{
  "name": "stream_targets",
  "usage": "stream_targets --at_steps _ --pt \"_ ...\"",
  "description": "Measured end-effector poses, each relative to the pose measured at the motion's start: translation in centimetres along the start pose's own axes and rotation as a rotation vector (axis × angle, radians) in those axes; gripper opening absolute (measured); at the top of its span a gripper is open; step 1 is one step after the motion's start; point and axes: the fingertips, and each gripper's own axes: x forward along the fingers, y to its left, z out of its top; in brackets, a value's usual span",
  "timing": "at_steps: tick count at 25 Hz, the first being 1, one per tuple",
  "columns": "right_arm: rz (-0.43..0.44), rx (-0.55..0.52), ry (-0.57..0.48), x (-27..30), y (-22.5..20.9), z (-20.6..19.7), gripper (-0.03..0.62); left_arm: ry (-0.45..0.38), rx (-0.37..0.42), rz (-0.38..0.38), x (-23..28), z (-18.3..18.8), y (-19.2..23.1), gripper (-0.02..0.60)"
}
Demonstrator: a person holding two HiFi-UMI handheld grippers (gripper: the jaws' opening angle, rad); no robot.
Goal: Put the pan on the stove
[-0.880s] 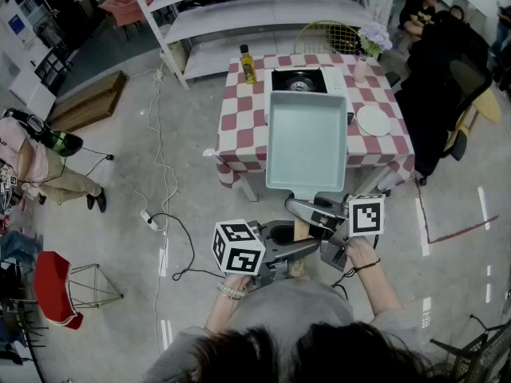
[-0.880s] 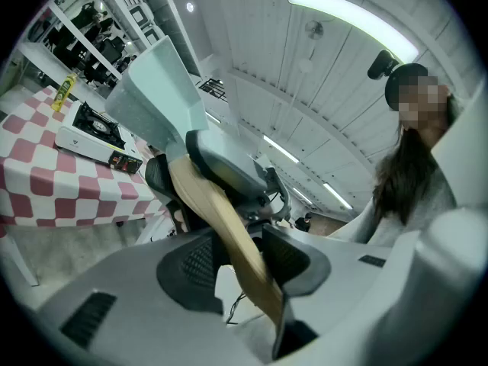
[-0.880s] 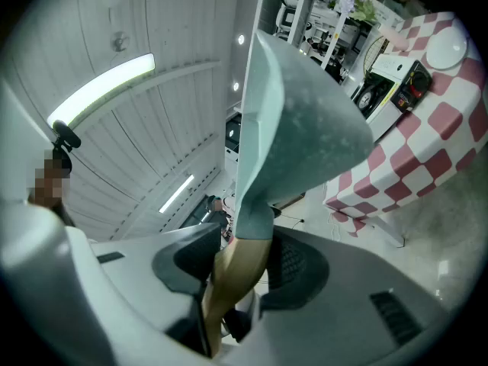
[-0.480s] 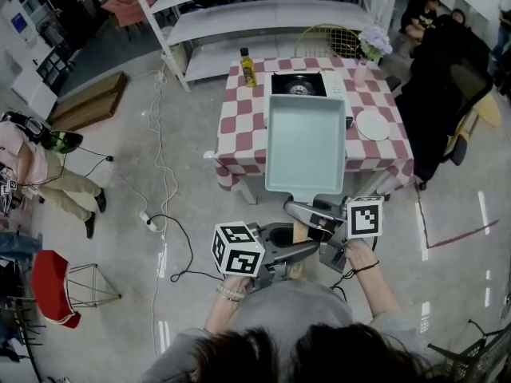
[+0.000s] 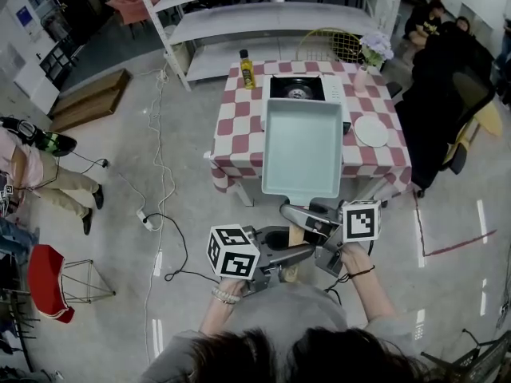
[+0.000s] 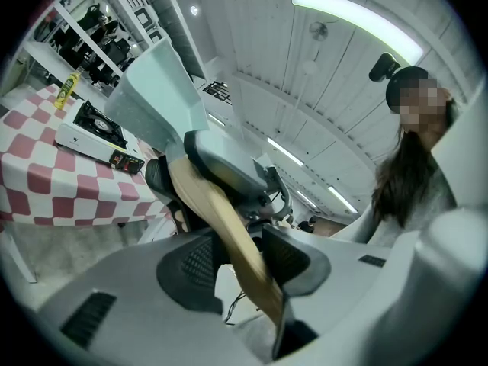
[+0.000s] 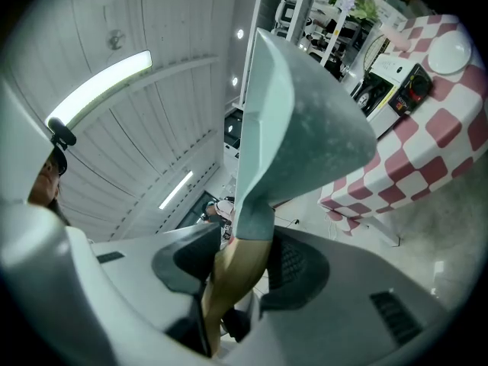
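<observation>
A pale green rectangular pan (image 5: pixel 303 146) with a wooden handle (image 5: pixel 296 234) hangs level in the air above the near half of the checked table (image 5: pixel 238 134). My left gripper (image 5: pixel 289 252) and right gripper (image 5: pixel 303 218) are both shut on that handle, the left nearer its end. The black-topped stove (image 5: pixel 297 88) sits at the table's far edge, just beyond the pan's far rim. In the left gripper view the handle (image 6: pixel 229 227) runs between the pads of the left gripper (image 6: pixel 229 264) up to the pan (image 6: pixel 160 90). In the right gripper view the right gripper (image 7: pixel 238 269) clamps the handle (image 7: pixel 242 261) under the pan (image 7: pixel 305 120).
A yellow oil bottle (image 5: pixel 248 66) stands left of the stove, with a white plate (image 5: pixel 371 131) and a flower vase (image 5: pixel 372 53) on the table's right side. A black chair (image 5: pixel 447 94) is right of the table, white shelves (image 5: pixel 271 18) behind it. Cables (image 5: pixel 164 174) trail across the floor.
The pan stays gripped by both grippers over the table. The whole view has drifted slightly, and the person at the far left has shifted their legs.
</observation>
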Motion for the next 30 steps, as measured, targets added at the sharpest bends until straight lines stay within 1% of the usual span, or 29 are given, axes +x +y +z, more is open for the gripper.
stream_targets --at_steps 5,8,10,13,17,20,24,30 --pt "0.022 0.02 -0.001 0.2 0.0 0.2 0.179 -0.003 -0.005 0.006 0.1 0.2 0.3 0.173" --pt "0.014 0.026 0.007 0.4 -0.4 0.4 0.179 -0.007 -0.015 0.011 0.0 0.4 0.6 0.173" --pt "0.031 0.041 0.004 0.8 -0.2 0.5 0.179 -0.006 -0.021 0.011 -0.2 0.5 0.9 0.173" --pt "0.023 0.045 0.012 1.2 -0.9 0.7 0.179 -0.011 -0.03 0.006 -0.3 0.8 1.4 0.173" --pt "0.041 0.081 0.002 2.4 -1.3 1.6 0.179 -0.016 -0.04 -0.004 -0.6 1.6 2.7 0.173" --pt "0.006 0.064 0.01 2.5 -2.6 2.6 0.179 -0.013 -0.045 -0.02 -0.4 2.5 3.8 0.173" --pt "0.038 0.098 -0.019 4.0 -3.1 4.4 0.179 0.001 -0.046 -0.027 -0.7 3.7 5.6 0.173" --pt "0.033 0.088 -0.017 5.6 -4.9 6.8 0.179 0.008 -0.053 -0.028 -1.1 5.8 8.2 0.173"
